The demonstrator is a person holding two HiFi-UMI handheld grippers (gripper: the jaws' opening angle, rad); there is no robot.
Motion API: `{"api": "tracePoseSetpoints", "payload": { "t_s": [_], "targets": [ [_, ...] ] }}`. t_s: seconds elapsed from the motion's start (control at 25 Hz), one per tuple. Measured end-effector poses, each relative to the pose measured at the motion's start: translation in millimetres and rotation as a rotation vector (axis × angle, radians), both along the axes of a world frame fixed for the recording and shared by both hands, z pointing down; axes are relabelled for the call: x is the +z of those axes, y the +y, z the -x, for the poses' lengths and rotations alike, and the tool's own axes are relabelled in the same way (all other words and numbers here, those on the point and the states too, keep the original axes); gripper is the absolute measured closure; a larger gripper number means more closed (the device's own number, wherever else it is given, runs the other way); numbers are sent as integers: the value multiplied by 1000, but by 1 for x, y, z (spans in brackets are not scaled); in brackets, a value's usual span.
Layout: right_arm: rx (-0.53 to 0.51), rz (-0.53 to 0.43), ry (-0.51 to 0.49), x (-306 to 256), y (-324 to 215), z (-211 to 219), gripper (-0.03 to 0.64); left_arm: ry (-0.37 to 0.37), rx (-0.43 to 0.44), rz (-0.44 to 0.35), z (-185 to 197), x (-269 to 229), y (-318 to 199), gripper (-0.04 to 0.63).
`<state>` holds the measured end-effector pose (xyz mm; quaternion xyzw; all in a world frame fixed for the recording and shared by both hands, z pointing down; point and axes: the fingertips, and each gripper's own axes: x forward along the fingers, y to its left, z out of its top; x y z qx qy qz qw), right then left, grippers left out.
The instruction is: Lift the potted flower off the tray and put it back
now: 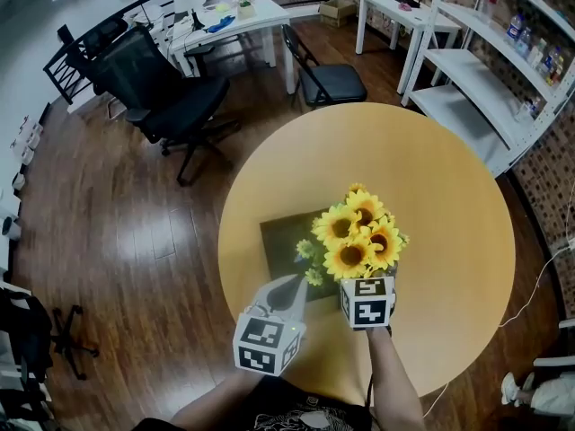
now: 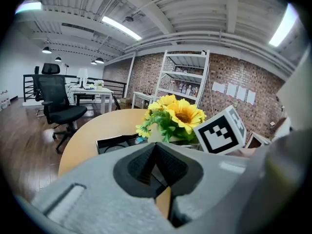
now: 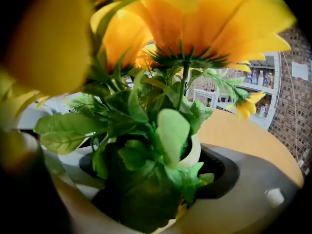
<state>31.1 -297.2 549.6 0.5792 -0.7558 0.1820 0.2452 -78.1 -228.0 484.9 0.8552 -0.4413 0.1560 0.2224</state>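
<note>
**Pot gripped at the tray; setting back not yet done**

Nearest the table's near edge, the left gripper (image 1: 295,284) is seen with its jaws brought together on nothing. It is held apart from the pot, pointing toward the near side of the tray (image 1: 280,239), and it is judged to have no part in the lift.

Just to its right, the right gripper (image 3: 153,169) is closed wide around the white pot of the potted flower (image 1: 359,236). The pot's rim is seen against the jaw pads, with leaves spilling over them.

The pot is placed at the tray's right edge. The tray lies left of the middle of the round table (image 1: 449,196), toward its near edge. Whether the pot's base is clear of the tray cannot be told, since it is hidden by the blooms.

The grasp is judged complete and the lift at most begun. The raising clear and the setting back on the tray are left to be done.

Beyond the table's far edge, a folding chair (image 1: 328,81) and an office chair (image 1: 171,92) are seen on the wooden floor.
</note>
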Motion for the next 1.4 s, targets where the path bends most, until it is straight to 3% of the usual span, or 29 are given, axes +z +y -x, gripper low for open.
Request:
{"api": "tracePoseSetpoints", "payload": {
  "t_s": [0.4, 0.68, 1.04, 1.4],
  "targets": [
    [23, -80, -8, -79, 60, -21, 120, -1, -17, -61, 8, -6, 18, 591],
    [65, -118, -21, -113, 98, -37, 118, 17, 26, -101, -9, -19, 28, 591],
    [92, -133, -21, -121, 112, -49, 118, -16, 91, -127, -31, -30, 36, 592],
    [85, -116, -26, -110, 101, -45, 118, 34, 59, -114, -25, -35, 35, 592]
  ]
}}
